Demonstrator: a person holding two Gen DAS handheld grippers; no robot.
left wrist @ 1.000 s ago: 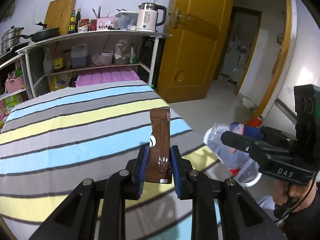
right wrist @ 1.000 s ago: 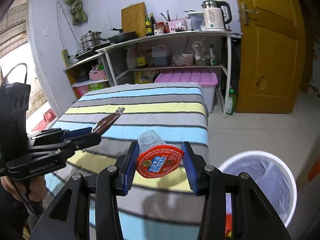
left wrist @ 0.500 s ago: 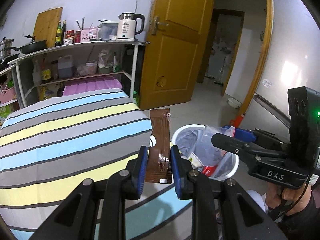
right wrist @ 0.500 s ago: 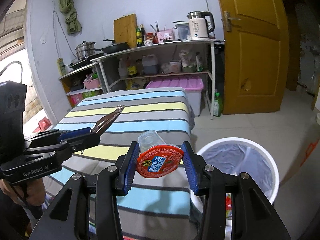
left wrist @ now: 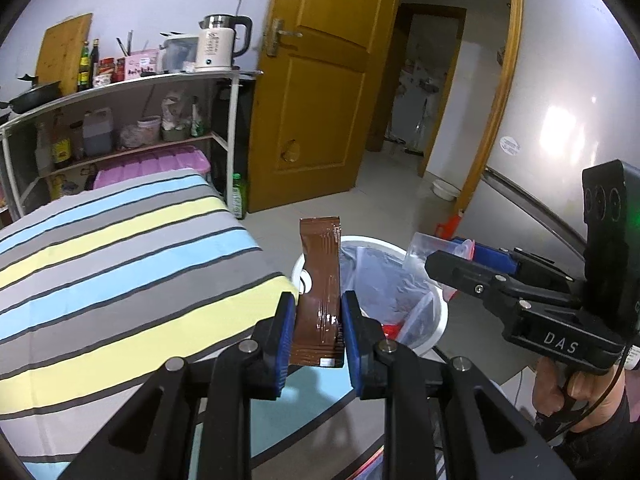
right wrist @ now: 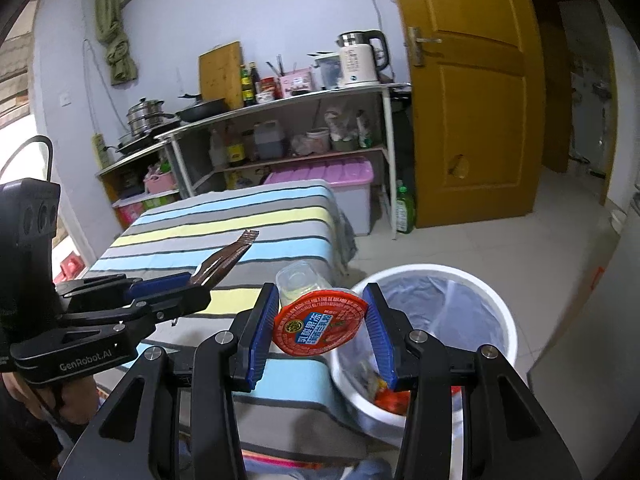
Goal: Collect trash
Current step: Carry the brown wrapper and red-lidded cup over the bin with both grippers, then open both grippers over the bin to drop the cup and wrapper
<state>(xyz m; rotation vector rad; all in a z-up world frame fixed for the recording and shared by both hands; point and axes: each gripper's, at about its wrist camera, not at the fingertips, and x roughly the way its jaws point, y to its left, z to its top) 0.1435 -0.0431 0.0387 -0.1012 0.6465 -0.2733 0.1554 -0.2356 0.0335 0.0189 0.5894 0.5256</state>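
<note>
Item 1: brown sachet (left wrist: 320, 292), upright, pinched at its lower half btwn the blue pads of my left tongs (left wrist: 318, 320), top end sticking up in front of the white lined bin (left wrist: 434, 328); item 2: clear jelly cup w/ red foil lid (right wrist: 320, 322), lying on its side, lid facing me, clamped btwn the pads of my right tongs (right wrist: 322, 328), just left of the bin's rim and past the corner of the striped surface (right wrist: 224, 232). Change vs. a sec ago: both grips same, but both tongs have swung off the striped surface toward the bin, which now sits right behind the sachet in the left view and larger, nearer in the right view.
</note>
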